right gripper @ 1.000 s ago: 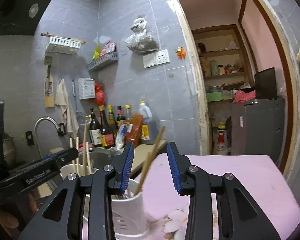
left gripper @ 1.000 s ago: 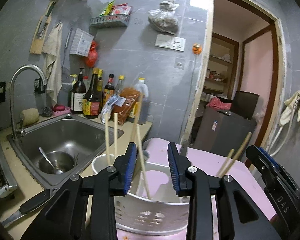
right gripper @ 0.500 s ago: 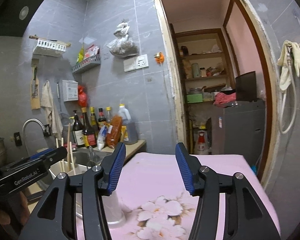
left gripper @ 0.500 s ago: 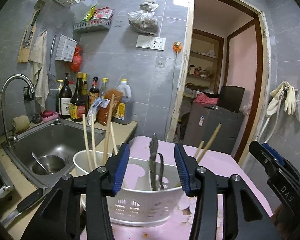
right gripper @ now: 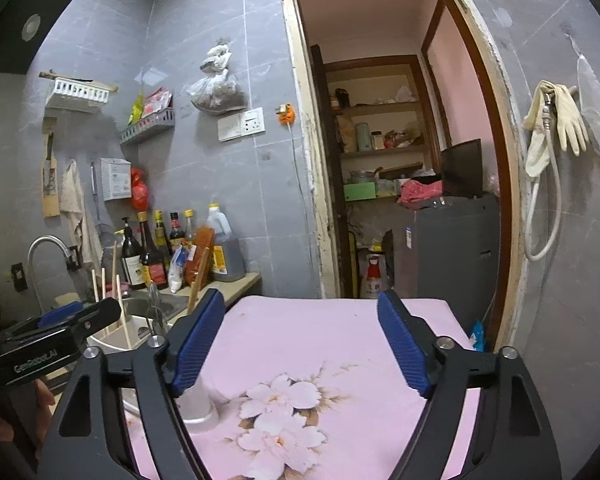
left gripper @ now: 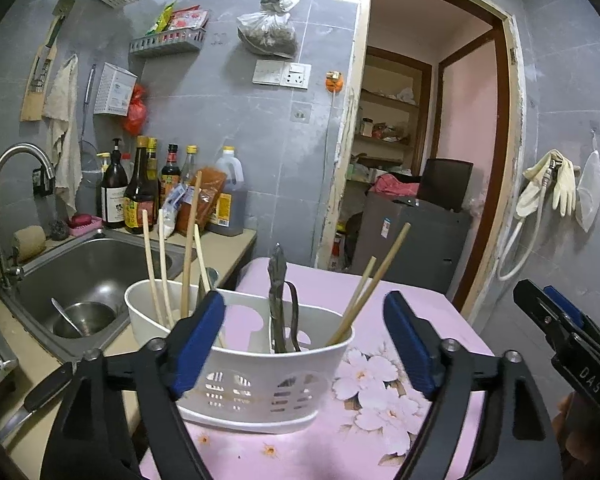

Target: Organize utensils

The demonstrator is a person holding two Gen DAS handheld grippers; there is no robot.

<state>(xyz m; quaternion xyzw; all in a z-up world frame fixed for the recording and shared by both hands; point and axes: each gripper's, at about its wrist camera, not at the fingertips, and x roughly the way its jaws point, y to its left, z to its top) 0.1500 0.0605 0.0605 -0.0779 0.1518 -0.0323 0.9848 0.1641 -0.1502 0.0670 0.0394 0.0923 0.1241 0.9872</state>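
Note:
A white plastic utensil holder [left gripper: 260, 388] stands on the pink flowered tabletop [left gripper: 364, 432]. Its left compartment holds several chopsticks [left gripper: 156, 276]. The middle holds dark metal tongs [left gripper: 280, 304]. The right holds two chopsticks [left gripper: 368, 292]. My left gripper [left gripper: 304, 340] is open and empty, just in front of the holder. My right gripper [right gripper: 300, 348] is open and empty over the tabletop [right gripper: 320, 360], to the right of the holder [right gripper: 196, 400], which shows at its lower left. The right gripper also shows at the right edge of the left wrist view [left gripper: 560, 328].
A steel sink [left gripper: 84, 276] with a bowl and spoon lies left of the table. Sauce bottles [left gripper: 140, 192] stand against the grey wall. A knife [left gripper: 28, 404] lies on the counter edge. A doorway [right gripper: 400, 160] opens behind the table, with a dark cabinet [right gripper: 452, 252].
Both grippers have opened wide and drawn back from the holder. The right gripper has swung right, away from the chopsticks. The tongs and the right chopsticks now stand free in the holder.

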